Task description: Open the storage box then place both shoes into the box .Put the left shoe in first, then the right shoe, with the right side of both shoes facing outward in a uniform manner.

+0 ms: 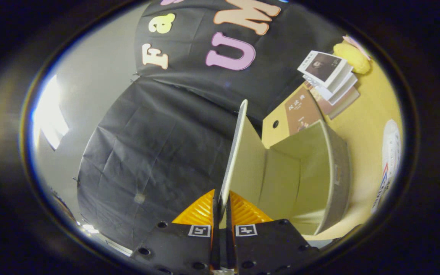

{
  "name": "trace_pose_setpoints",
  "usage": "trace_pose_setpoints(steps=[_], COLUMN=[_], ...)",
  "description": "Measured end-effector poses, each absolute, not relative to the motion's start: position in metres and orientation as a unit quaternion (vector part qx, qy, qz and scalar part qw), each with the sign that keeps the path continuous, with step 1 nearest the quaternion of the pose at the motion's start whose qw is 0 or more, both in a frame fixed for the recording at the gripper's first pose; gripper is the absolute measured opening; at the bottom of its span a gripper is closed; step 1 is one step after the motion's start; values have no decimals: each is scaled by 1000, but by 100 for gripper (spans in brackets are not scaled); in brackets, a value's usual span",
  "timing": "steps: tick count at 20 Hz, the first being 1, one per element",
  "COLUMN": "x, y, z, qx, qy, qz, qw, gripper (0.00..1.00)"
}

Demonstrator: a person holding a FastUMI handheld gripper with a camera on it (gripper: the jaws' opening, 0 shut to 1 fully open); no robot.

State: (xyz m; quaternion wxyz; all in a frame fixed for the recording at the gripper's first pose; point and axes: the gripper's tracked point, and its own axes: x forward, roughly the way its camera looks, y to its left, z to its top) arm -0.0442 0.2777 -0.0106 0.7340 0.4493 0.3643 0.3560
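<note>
Both fingers [204, 208] of the tongs [222, 206] pinched the lid [239, 152] of the open box [311, 179] (books [329, 76] lay beyond on the tabletop [372, 114]).

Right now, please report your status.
Fingers shut on box lid, lid raised. Storage box open, inside bare. Books beyond box, apart.

A recording booth, not a home. Black cloth [159, 152] walls it in. Stacked books [329, 76] sit at the yellow table's [365, 126] far edge.
</note>
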Motion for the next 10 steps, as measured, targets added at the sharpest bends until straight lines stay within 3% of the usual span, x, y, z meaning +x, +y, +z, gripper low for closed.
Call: trace_pose_setpoints(steps=[10], x=[-41], y=[383], z=[15], qx=[417], qy=[363], qz=[418], qw=[721], gripper=[10])
